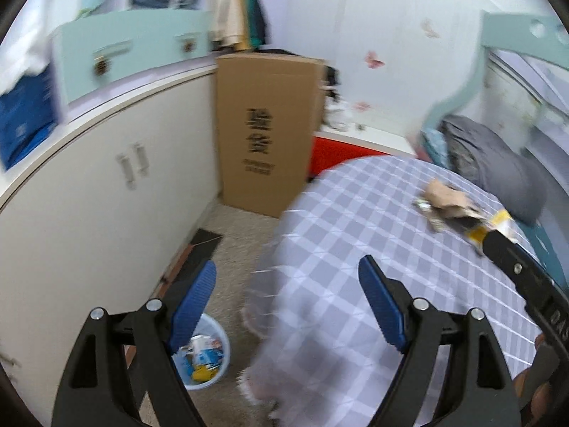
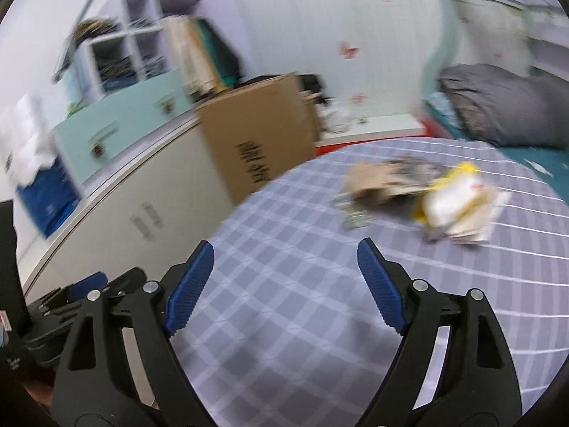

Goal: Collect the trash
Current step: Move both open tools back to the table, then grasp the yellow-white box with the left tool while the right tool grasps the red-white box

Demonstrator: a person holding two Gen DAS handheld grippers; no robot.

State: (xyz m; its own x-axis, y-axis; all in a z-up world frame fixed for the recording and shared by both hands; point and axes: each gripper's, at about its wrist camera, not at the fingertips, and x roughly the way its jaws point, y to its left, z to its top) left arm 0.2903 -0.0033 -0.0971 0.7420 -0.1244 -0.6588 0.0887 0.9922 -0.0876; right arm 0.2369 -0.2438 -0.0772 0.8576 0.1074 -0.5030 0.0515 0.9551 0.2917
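A pile of trash lies on the checked bedspread: a brown cardboard piece, a yellow and white wrapper and small scraps. The pile also shows in the left wrist view. My right gripper is open and empty, above the bedspread, short of the pile. My left gripper is open and empty, over the bed's left edge. A light blue bin with wrappers inside stands on the carpet below it. The right gripper's arm shows at the right of the left view.
A tall cardboard box stands by the white cabinet. A grey pillow lies at the head of the bed. A red and white low table stands behind the bed. A dark mat lies on the carpet.
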